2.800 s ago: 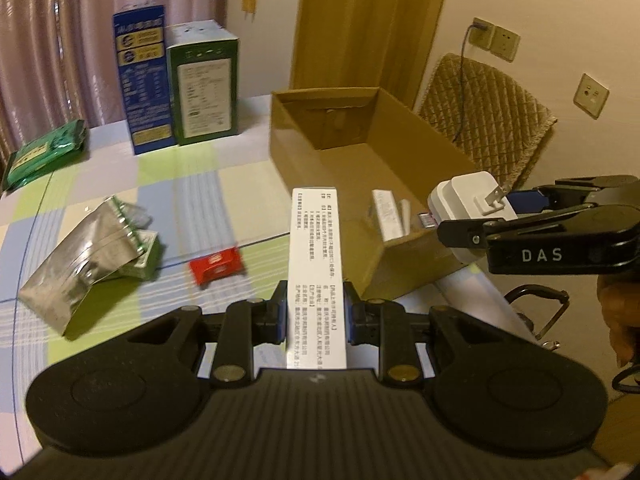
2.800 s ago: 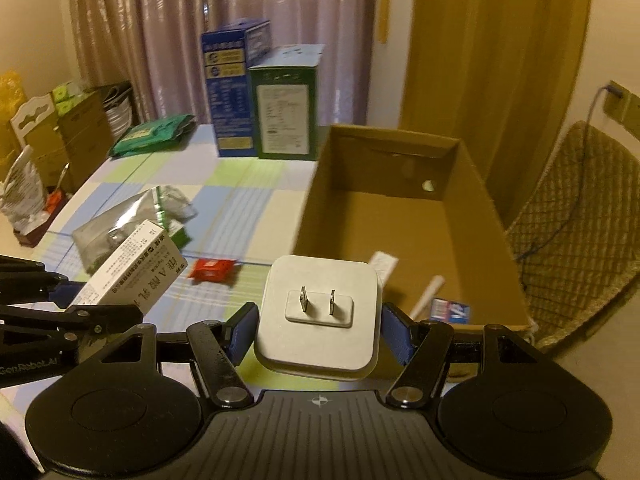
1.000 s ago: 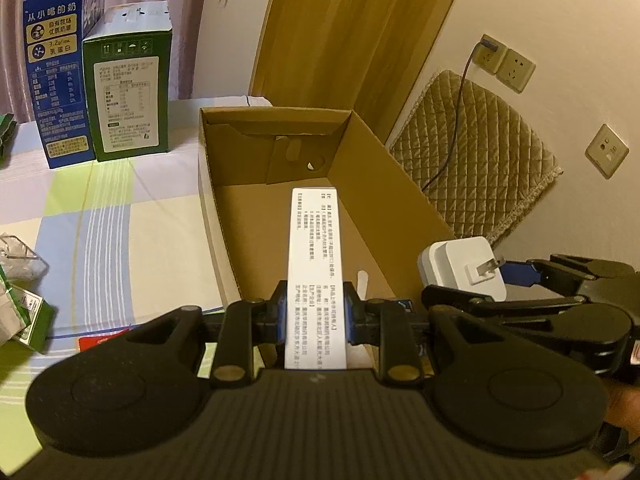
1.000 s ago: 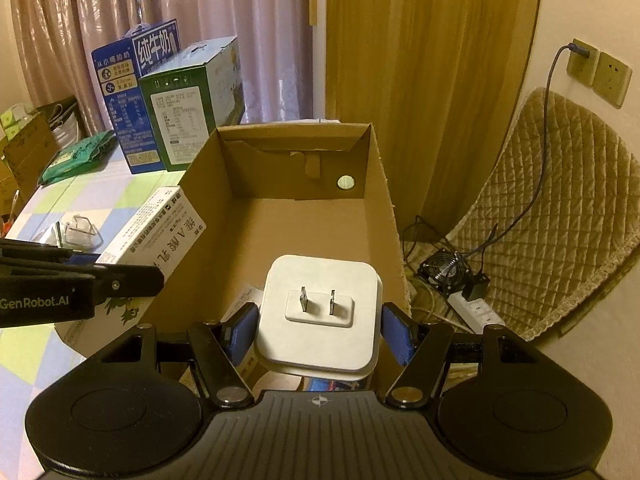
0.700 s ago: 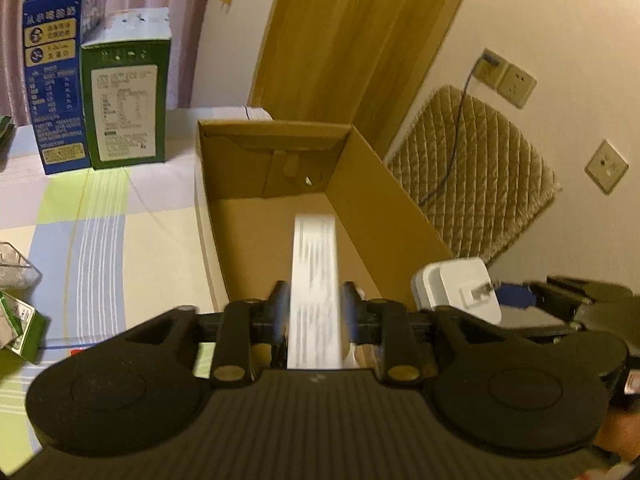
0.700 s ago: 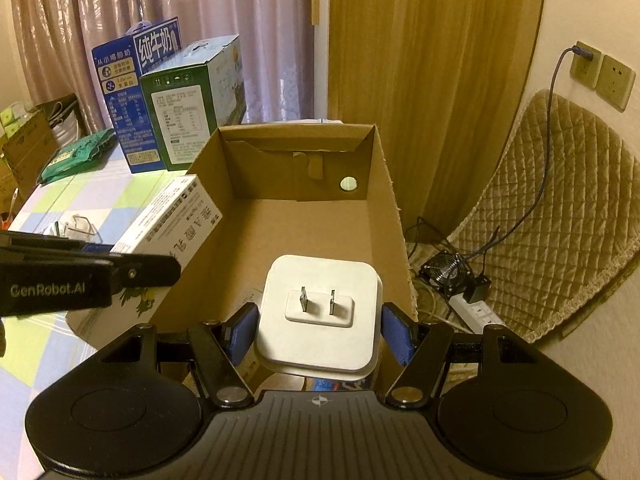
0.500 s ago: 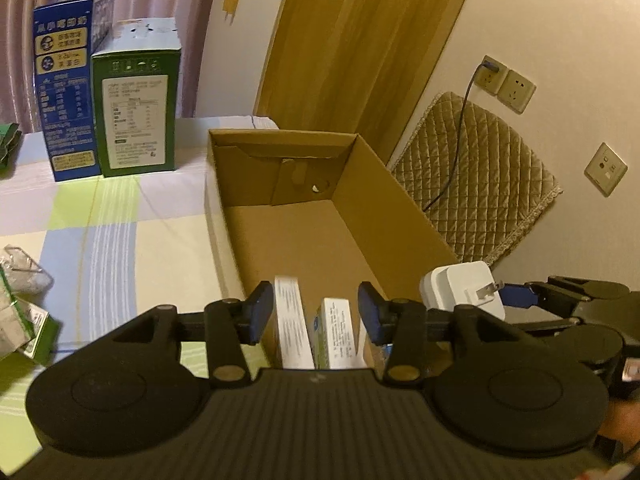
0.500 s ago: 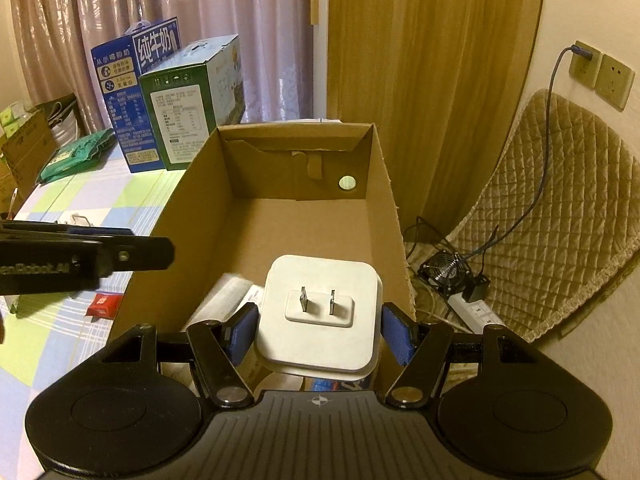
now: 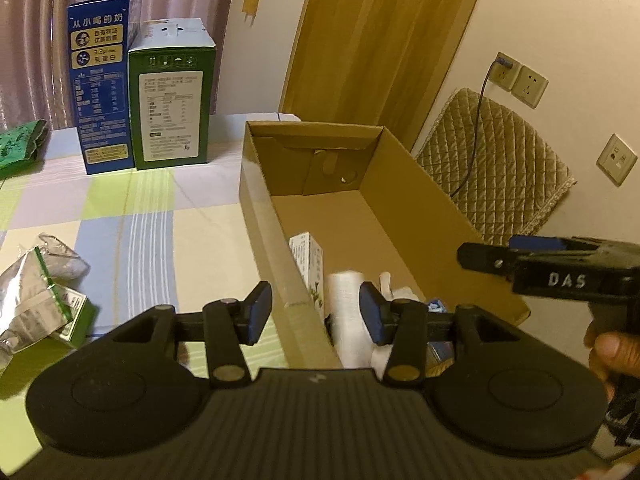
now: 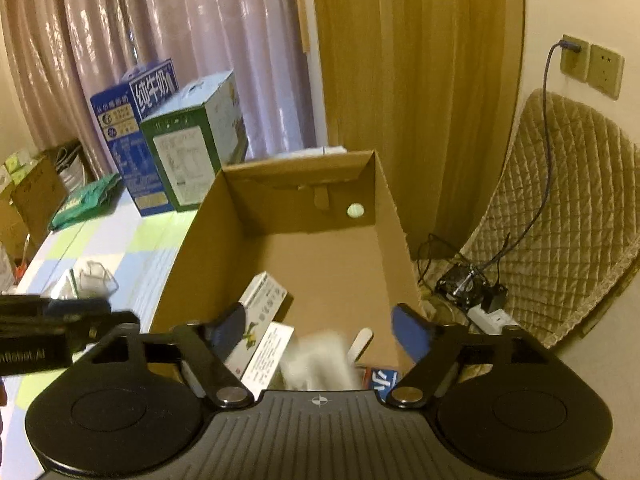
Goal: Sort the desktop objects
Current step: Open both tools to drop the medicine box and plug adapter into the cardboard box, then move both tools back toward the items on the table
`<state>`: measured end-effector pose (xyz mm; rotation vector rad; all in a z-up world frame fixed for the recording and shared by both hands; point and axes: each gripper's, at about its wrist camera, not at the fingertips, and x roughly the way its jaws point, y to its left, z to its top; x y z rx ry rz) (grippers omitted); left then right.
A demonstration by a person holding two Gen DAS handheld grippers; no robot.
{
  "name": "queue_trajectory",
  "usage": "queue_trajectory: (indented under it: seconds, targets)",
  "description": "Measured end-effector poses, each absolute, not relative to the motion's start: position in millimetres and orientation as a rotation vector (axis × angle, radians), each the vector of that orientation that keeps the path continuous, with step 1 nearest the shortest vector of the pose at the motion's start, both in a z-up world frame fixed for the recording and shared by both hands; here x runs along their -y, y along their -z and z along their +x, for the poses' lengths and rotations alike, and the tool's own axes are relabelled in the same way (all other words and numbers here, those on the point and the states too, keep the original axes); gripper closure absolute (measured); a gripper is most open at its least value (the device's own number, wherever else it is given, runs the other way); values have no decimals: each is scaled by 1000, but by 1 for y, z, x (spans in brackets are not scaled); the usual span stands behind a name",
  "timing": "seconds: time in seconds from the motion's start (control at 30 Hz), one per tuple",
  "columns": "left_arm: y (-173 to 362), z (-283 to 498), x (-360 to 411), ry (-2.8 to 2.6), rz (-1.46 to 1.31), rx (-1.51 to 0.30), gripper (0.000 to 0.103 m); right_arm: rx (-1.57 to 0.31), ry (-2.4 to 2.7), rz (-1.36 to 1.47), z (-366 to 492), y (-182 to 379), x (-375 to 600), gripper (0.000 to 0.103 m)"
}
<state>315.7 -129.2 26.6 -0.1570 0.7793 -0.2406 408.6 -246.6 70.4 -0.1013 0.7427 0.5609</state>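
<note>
An open cardboard box (image 9: 416,184) stands on the checked tablecloth; it also shows in the right wrist view (image 10: 384,216). A white medicine box (image 9: 310,258) lies inside it, also seen in the right wrist view (image 10: 262,300). A blurred white charger (image 10: 316,356) is in mid-fall below my right gripper (image 10: 320,330), which is open and empty over the box. My left gripper (image 9: 314,312) is open and empty over the box's near left wall. The right gripper also shows in the left wrist view (image 9: 520,258).
A blue carton (image 9: 102,80) and a green carton (image 9: 172,96) stand at the table's back. A silver pouch (image 9: 28,304) lies at the left. A green bag (image 9: 18,148) lies far left. A quilted chair (image 10: 560,208) and floor cables (image 10: 468,280) are right of the box.
My left gripper opened and dropped the white medicine box into the cardboard box. My right gripper has just opened and the charger is falling into the box.
</note>
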Motion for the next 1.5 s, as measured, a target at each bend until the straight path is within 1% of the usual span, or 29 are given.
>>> queue_trajectory:
  seconds: [0.03, 0.1, 0.23, 0.27, 0.33, 0.4, 0.43, 0.5, 0.53, 0.6, 0.63, 0.93, 1.17, 1.37, 1.5]
  targets:
    - [-25, 314, 128, 240, -158, -782, 60, -744, -560, -102, 408, -71, 247, 22]
    - [-24, 309, 127, 236, -158, -785, 54, -753, -557, -99, 405, -71, 249, 22]
    - [-24, 297, 123, 229, -150, -788, 50, -769, -556, -94, 397, -69, 253, 20]
    - [-24, 293, 122, 226, -148, -787, 48, -771, -557, -90, 394, -69, 254, 19]
    - [-26, 285, 118, 218, -140, -785, 41, -774, -563, -88, 385, -71, 255, 14]
    - [-27, 275, 113, 207, -124, -783, 31, -775, -570, -90, 374, -73, 254, 11]
    - [-28, 270, 110, 201, -116, -781, 28, -774, -577, -91, 369, -74, 253, 9]
    - [-30, 259, 102, 187, -105, -776, 19, -773, -595, -92, 357, -76, 249, 7]
    - [-32, 253, 97, 179, -99, -772, 17, -772, -601, -94, 351, -77, 247, 5]
    - [-35, 243, 87, 161, -88, -762, 5, -766, -616, -100, 340, -79, 241, 2]
    - [-37, 237, 81, 153, -81, -756, 2, -766, -624, -101, 335, -80, 238, 2]
    - [-40, 176, 12, 63, -21, -759, 1, -748, -737, -124, 280, -89, 196, 2]
    - [-37, 134, -44, -2, 55, -778, 1, -760, -801, -170, 249, -83, 153, 2]
    - [-35, 121, -85, -1, 60, -797, 1, -777, -846, -221, 229, -68, 122, 2]
    - [-30, 124, -95, 19, 130, -816, 1, -792, -864, -254, 222, -57, 105, 2]
